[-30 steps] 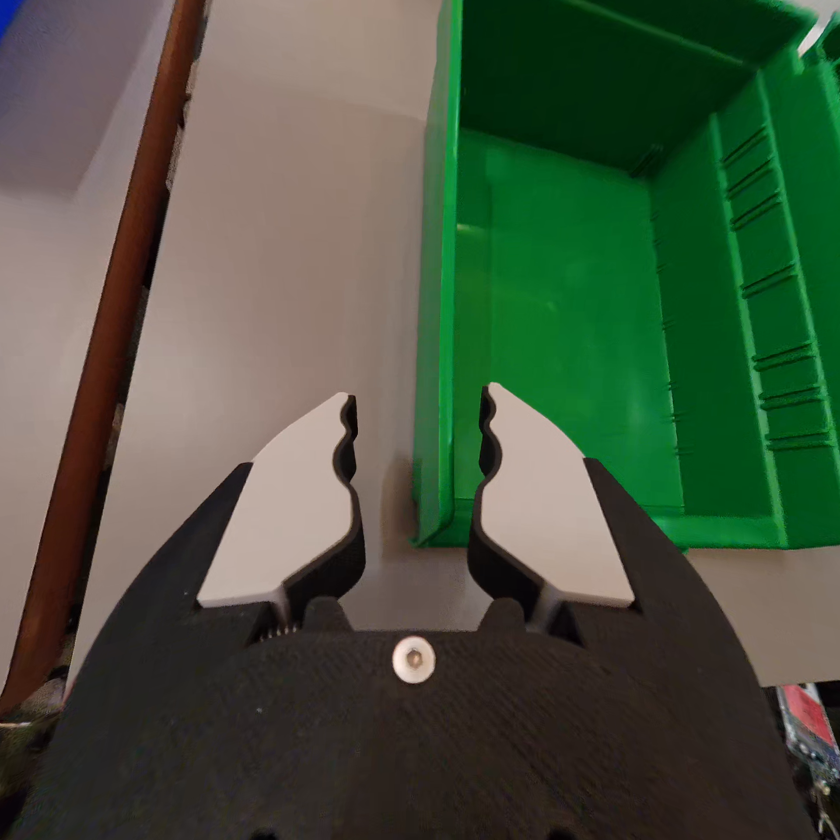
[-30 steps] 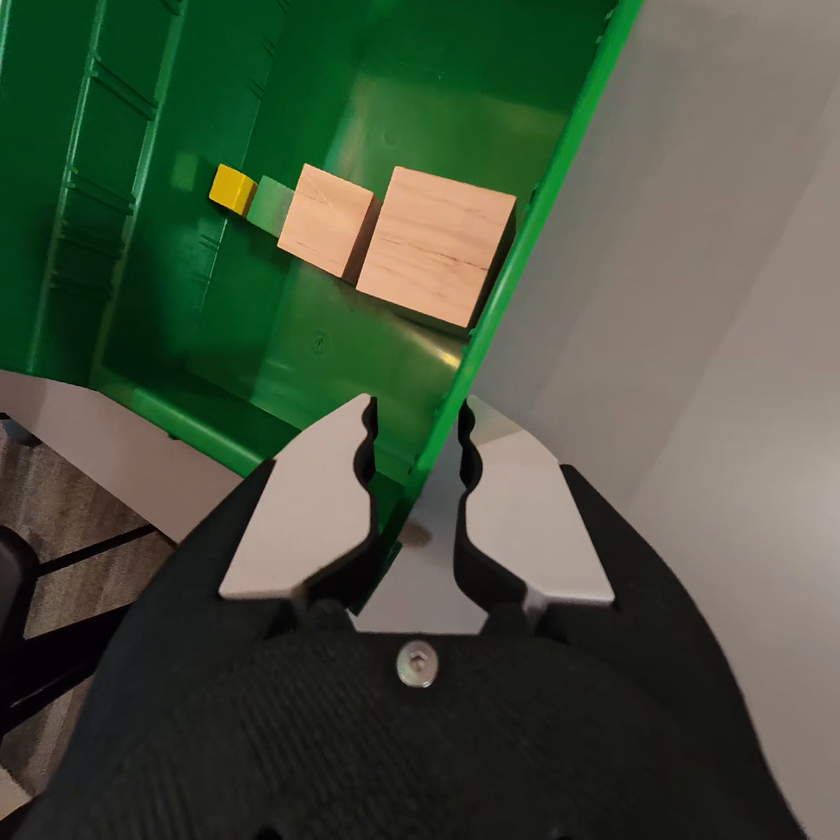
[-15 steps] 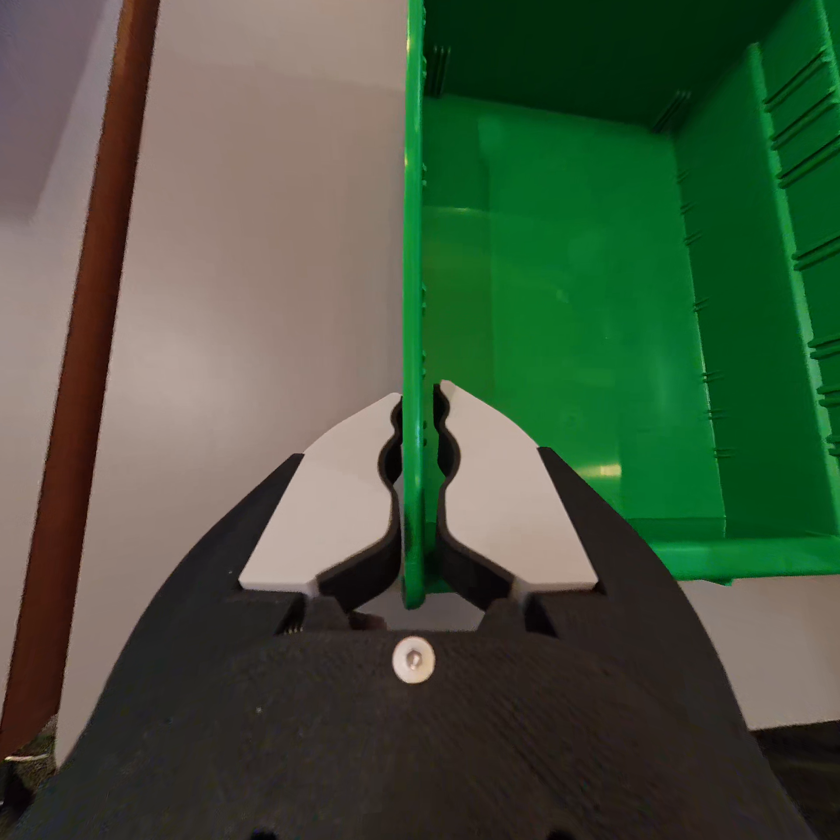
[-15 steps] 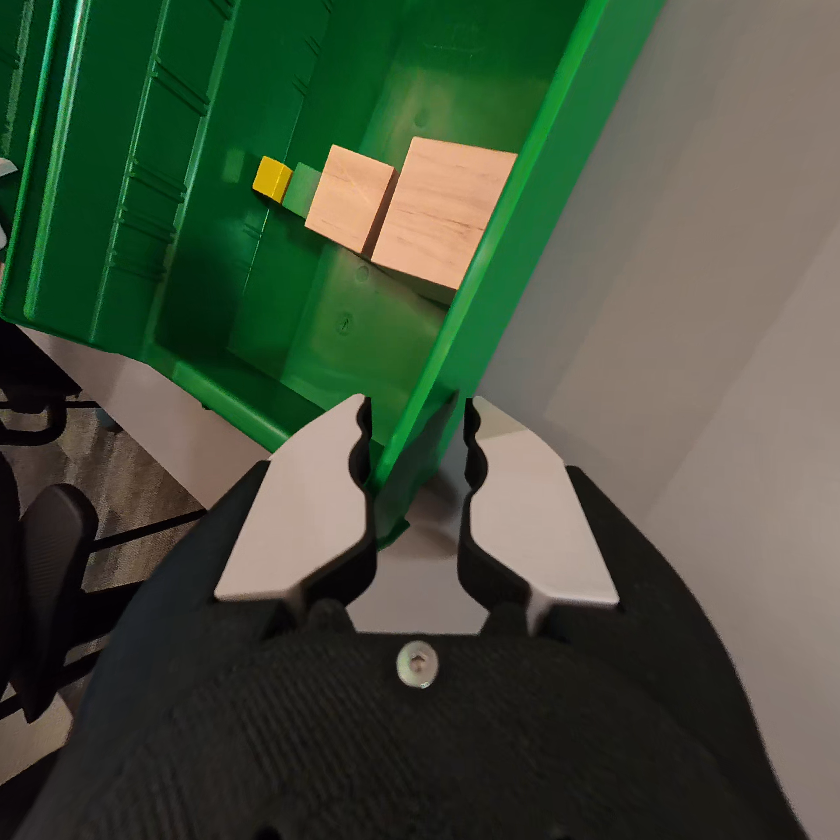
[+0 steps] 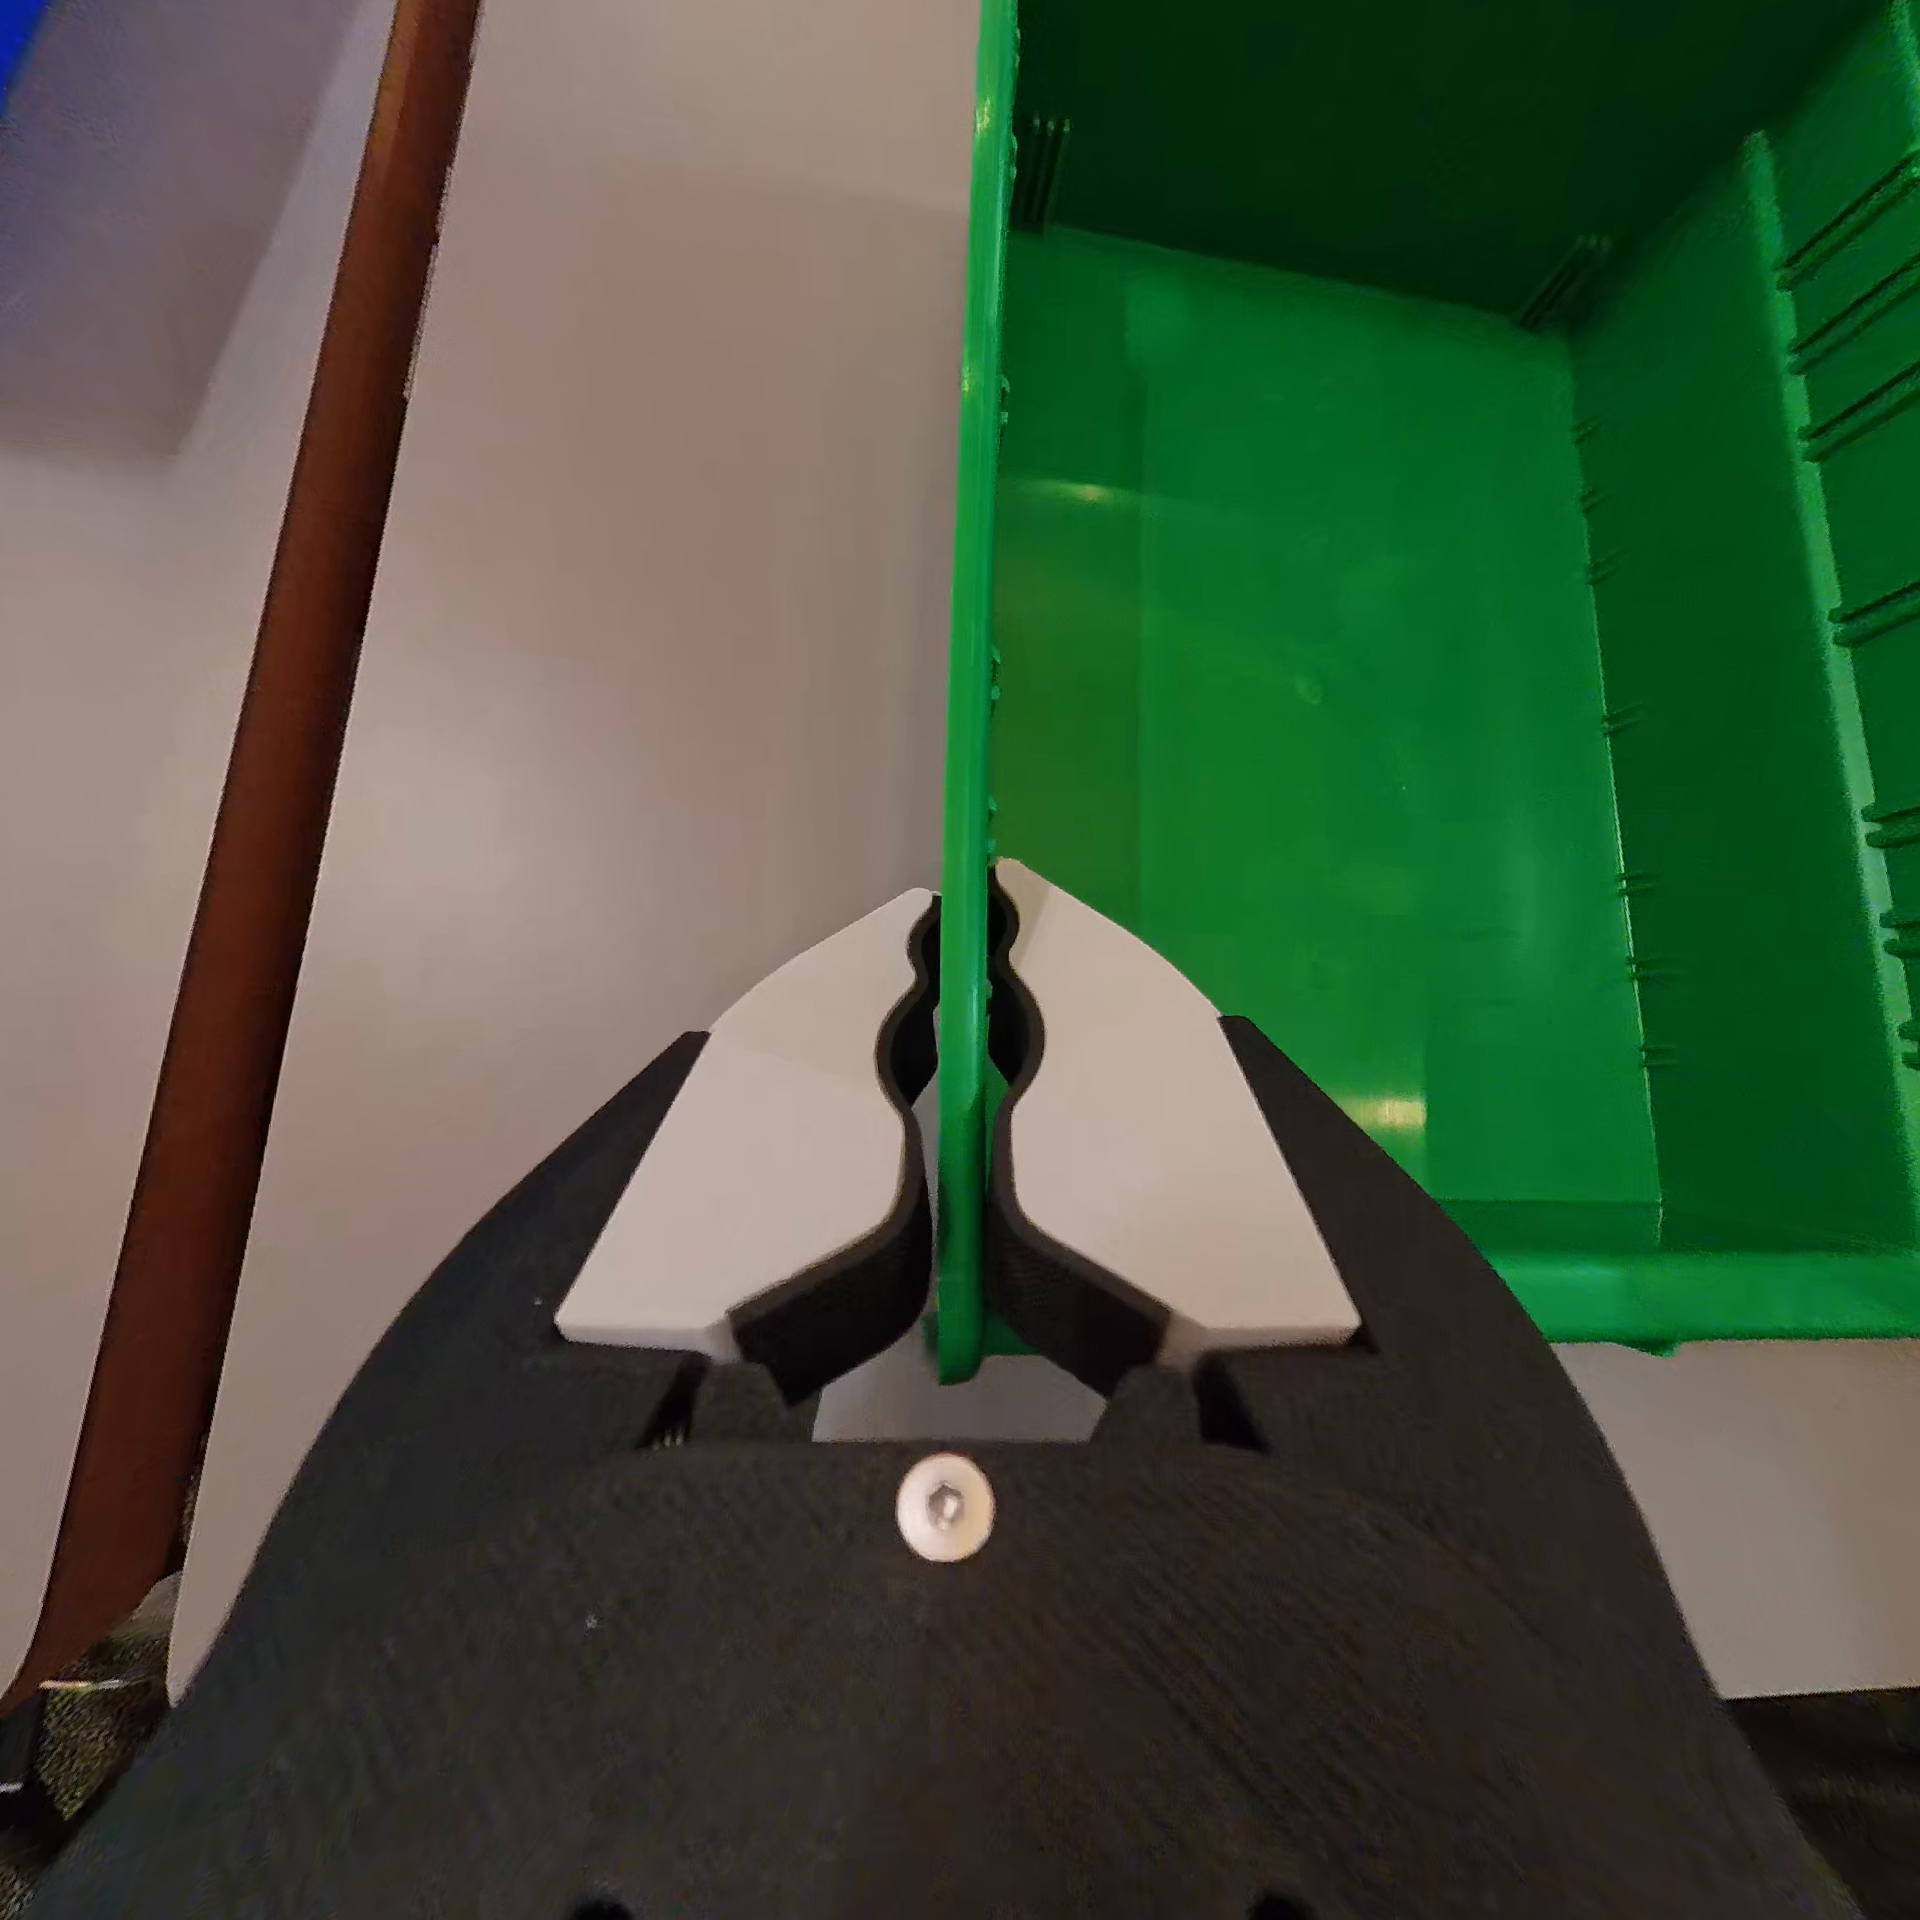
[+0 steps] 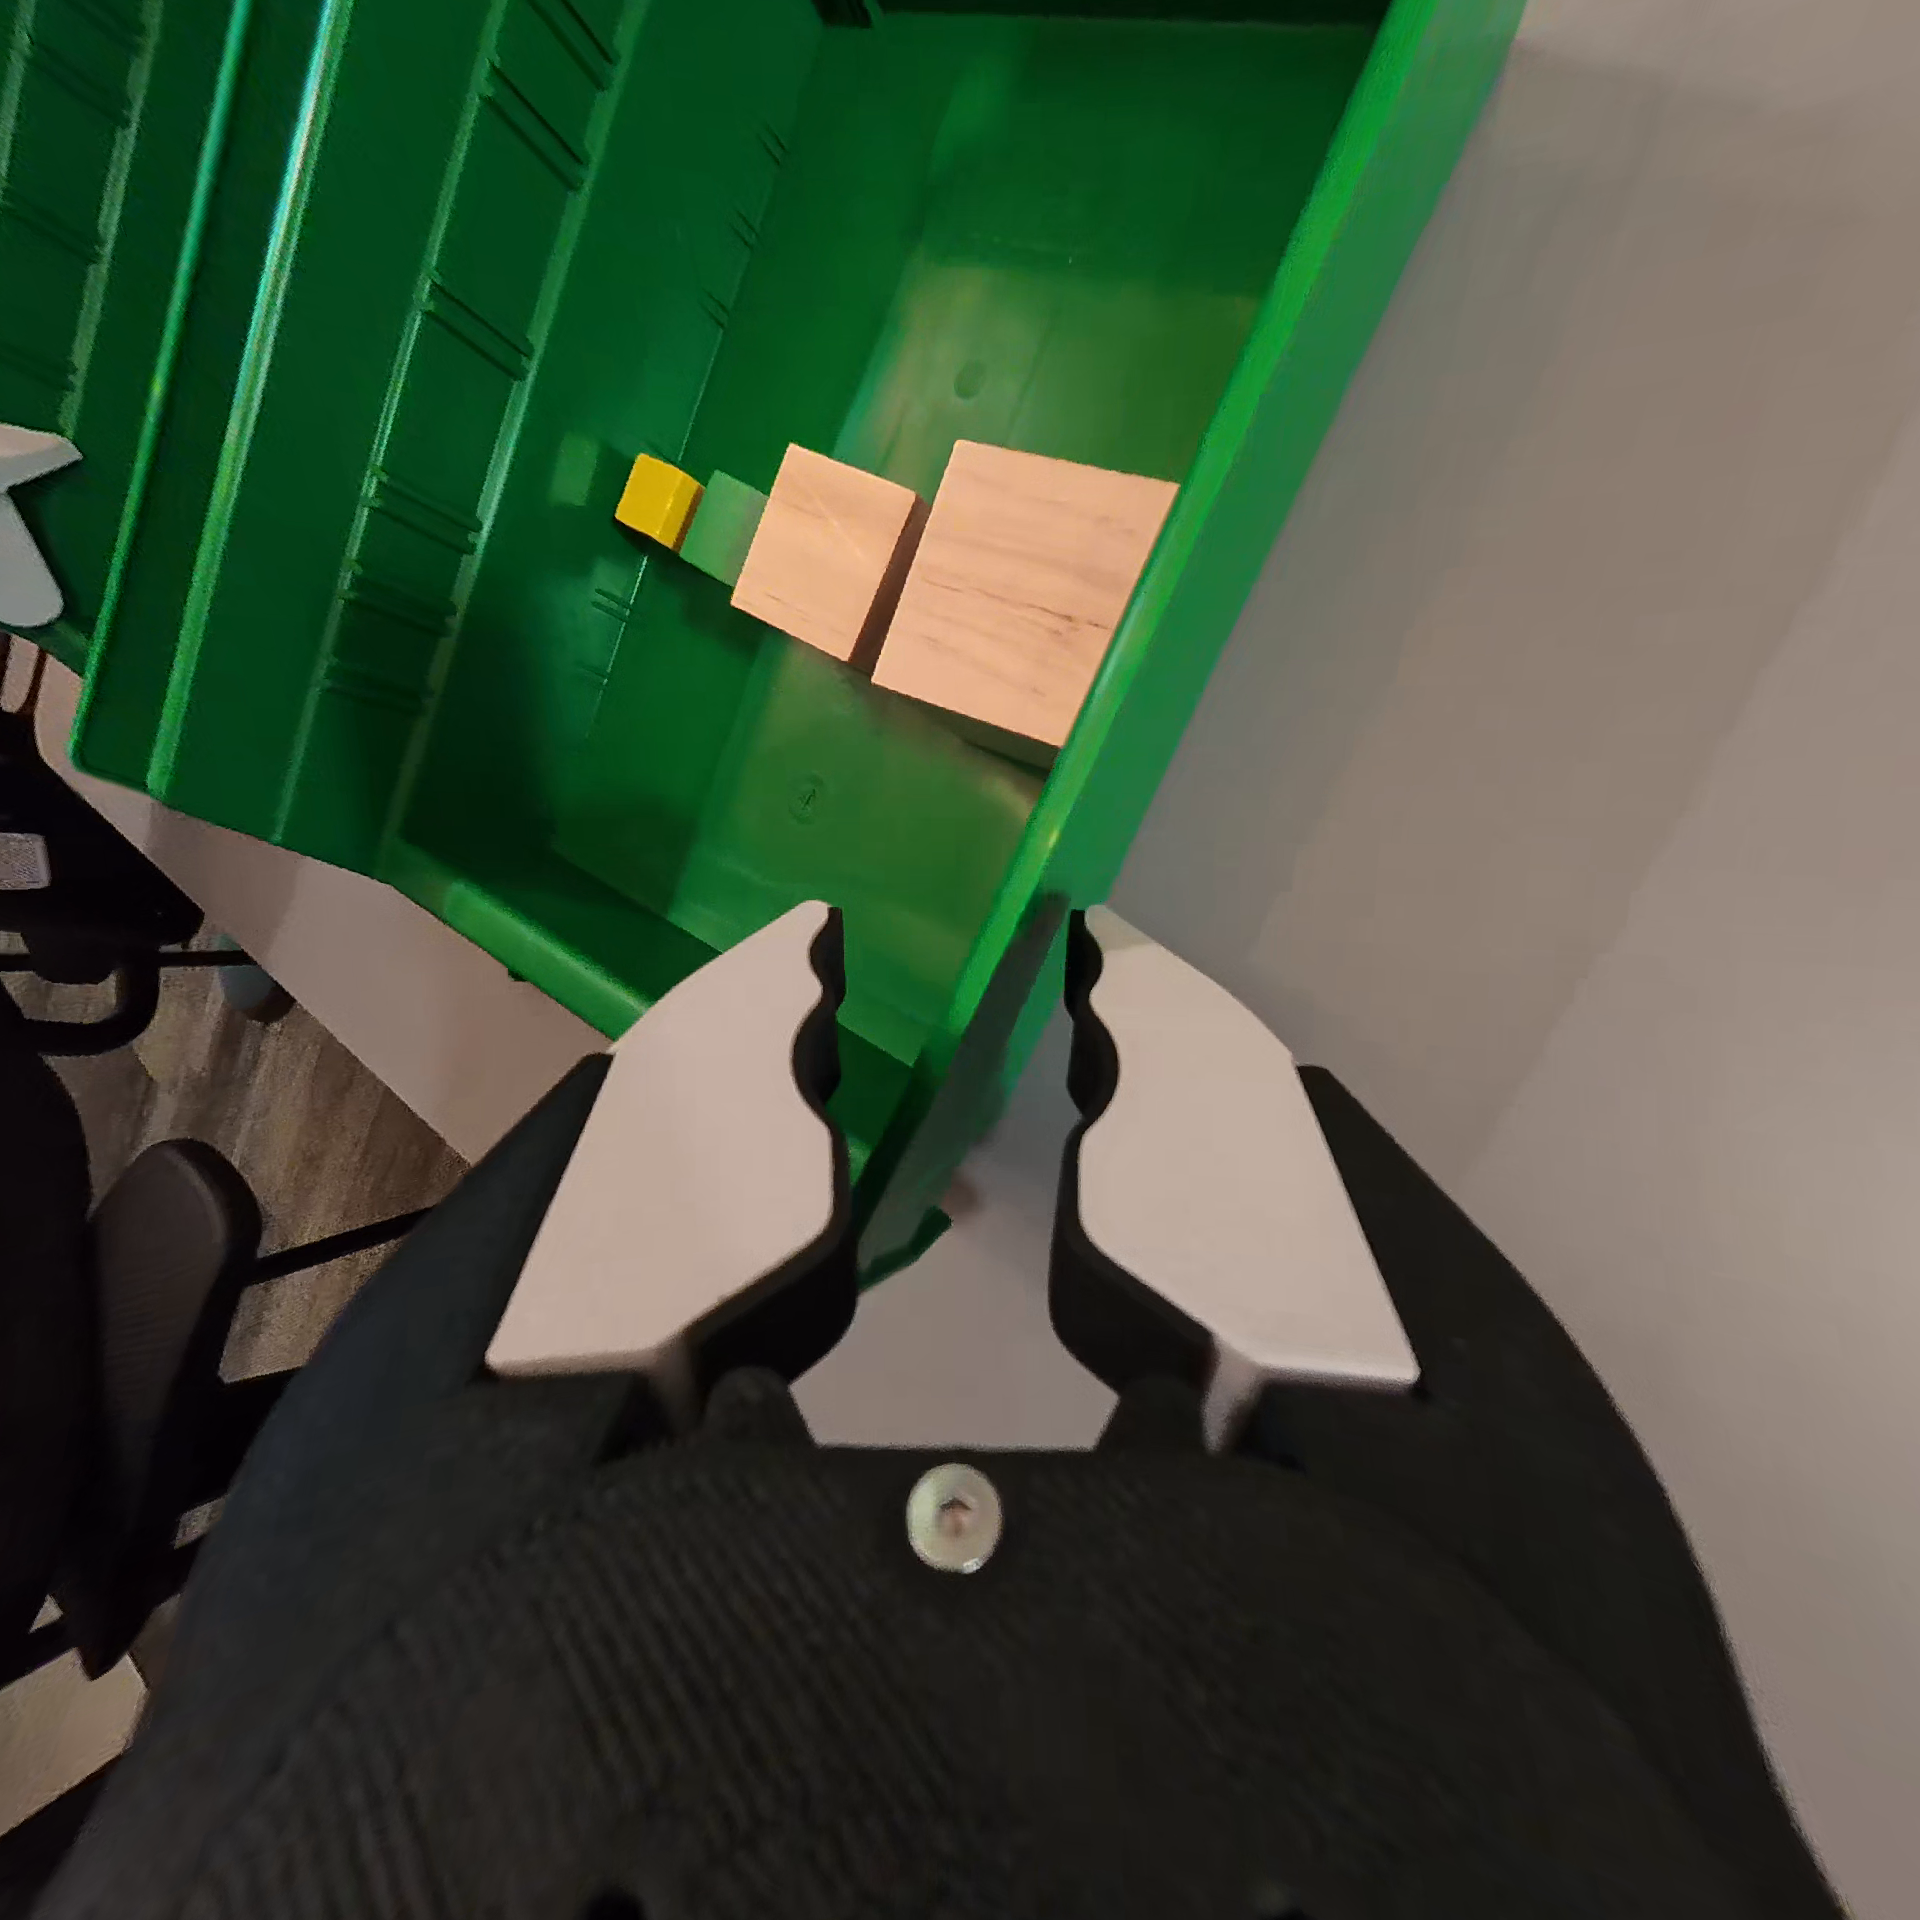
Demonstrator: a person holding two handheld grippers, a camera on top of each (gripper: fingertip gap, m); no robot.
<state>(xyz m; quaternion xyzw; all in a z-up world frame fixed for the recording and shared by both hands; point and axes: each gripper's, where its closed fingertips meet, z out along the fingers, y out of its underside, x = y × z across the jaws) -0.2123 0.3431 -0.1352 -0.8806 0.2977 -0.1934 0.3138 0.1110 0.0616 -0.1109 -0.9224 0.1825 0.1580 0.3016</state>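
the green bin (image 5: 1351,727) sits on the pale counter (image 5: 644,623). left tongs (image 5: 966,914) are clamped on its side wall. right tongs (image 6: 951,920) gape astride the opposite wall (image 6: 1226,582). inside the bin, against that wall: two wooden blocks (image 6: 1023,582), a green cube (image 6: 722,530), a yellow cube (image 6: 657,499).

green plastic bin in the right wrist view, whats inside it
Inside the green plastic bin, a row runs along its floor: small yellow cube, small green cube, medium wooden cube, large wooden cube. The bin's near wall hides the large cube's right edge.
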